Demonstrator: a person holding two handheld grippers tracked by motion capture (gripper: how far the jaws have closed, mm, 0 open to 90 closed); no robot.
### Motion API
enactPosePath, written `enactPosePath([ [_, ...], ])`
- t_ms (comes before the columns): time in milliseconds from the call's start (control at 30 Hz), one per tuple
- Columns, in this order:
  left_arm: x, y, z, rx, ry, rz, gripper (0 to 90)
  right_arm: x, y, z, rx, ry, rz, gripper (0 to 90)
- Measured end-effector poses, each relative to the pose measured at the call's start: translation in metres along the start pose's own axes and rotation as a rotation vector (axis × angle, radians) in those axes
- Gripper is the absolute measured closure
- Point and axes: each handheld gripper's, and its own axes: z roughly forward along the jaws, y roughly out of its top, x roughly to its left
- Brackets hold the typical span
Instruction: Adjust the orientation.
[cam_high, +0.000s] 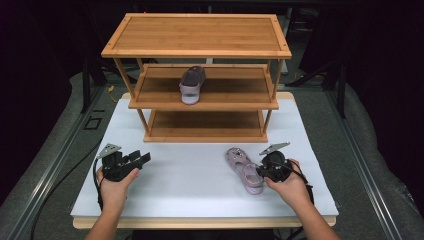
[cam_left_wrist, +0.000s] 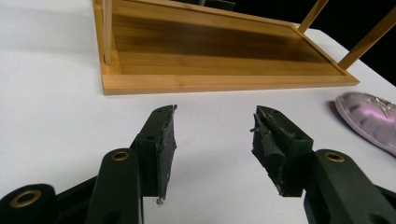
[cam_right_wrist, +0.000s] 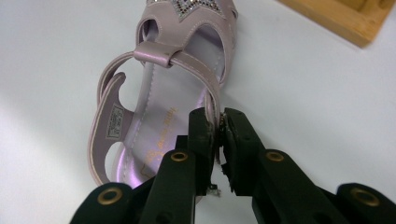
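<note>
Lilac sandal (cam_high: 243, 169) is found lying flat on the white worktop (cam_high: 190, 175), right of centre, toe toward the bamboo rack (cam_high: 200, 75), heel toward the near edge. Its side wall beside the heel strap (cam_right_wrist: 205, 74) is pinched between the closed jaws of the right gripper (cam_right_wrist: 219, 135), which is held in the right hand (cam_high: 290, 187) near the right part of the near edge. A second lilac sandal (cam_high: 192, 84) is seen on the rack's middle shelf, toe pointing outward. The rack is set at the far edge of the worktop. The left gripper (cam_left_wrist: 215, 135) is held in the left hand (cam_high: 114, 187) over the left part of the worktop, jaws spread wide with nothing between them, well apart from the sandal on the worktop.
</note>
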Motion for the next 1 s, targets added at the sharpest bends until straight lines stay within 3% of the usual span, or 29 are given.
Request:
enactPosePath([
  [33, 0.0, 0.0, 0.001, 0.003, -0.001, -0.002, 48.3, -0.002, -0.002, -0.004, 0.04, -0.007, -0.011, 80.7],
  [100, 0.0, -0.001, 0.001, 0.005, -0.002, 0.0, 48.3, -0.003, -0.001, -0.004, 0.053, 0.005, -0.005, 80.3],
  [133, 0.0, -0.001, 0.002, 0.016, -0.006, -0.002, 48.5, -0.004, 0.004, -0.005, 0.107, 0.013, 0.019, 79.5],
  [200, 0.0, -0.001, 0.002, 0.017, -0.012, 0.0, 48.9, -0.004, 0.011, -0.004, 0.156, 0.026, 0.019, 77.6],
  [333, 0.0, -0.001, 0.002, 0.017, -0.011, -0.006, 49.0, -0.004, 0.028, 0.001, 0.246, 0.034, -0.01, 76.6],
  [367, 0.0, -0.001, 0.002, 0.017, -0.011, -0.006, 49.0, -0.004, 0.028, 0.001, 0.246, 0.034, -0.01, 76.6],
  [433, 0.001, -0.001, 0.002, 0.016, -0.014, -0.007, 48.9, -0.003, 0.036, 0.006, 0.299, 0.041, -0.04, 76.5],
  [467, 0.001, -0.001, 0.001, 0.014, -0.015, -0.008, 49.0, -0.002, 0.04, 0.01, 0.349, 0.016, -0.059, 77.7],
  [533, 0.0, 0.0, 0.0, 0.012, -0.015, -0.009, 49.0, -0.003, 0.042, 0.014, 0.362, 0.051, -0.05, 78.6],
  [633, 0.0, 0.0, 0.0, 0.01, -0.019, -0.007, 49.1, -0.003, 0.045, 0.017, 0.403, 0.015, -0.042, 78.3],
  [733, 0.0, 0.0, 0.001, 0.014, -0.022, -0.008, 49.1, -0.006, 0.045, 0.022, 0.419, 0.039, -0.021, 78.0],
  [1000, -0.001, -0.001, 0.001, 0.028, -0.035, -0.01, 50.5, -0.007, 0.045, 0.029, 0.46, 0.036, -0.01, 79.4],
])
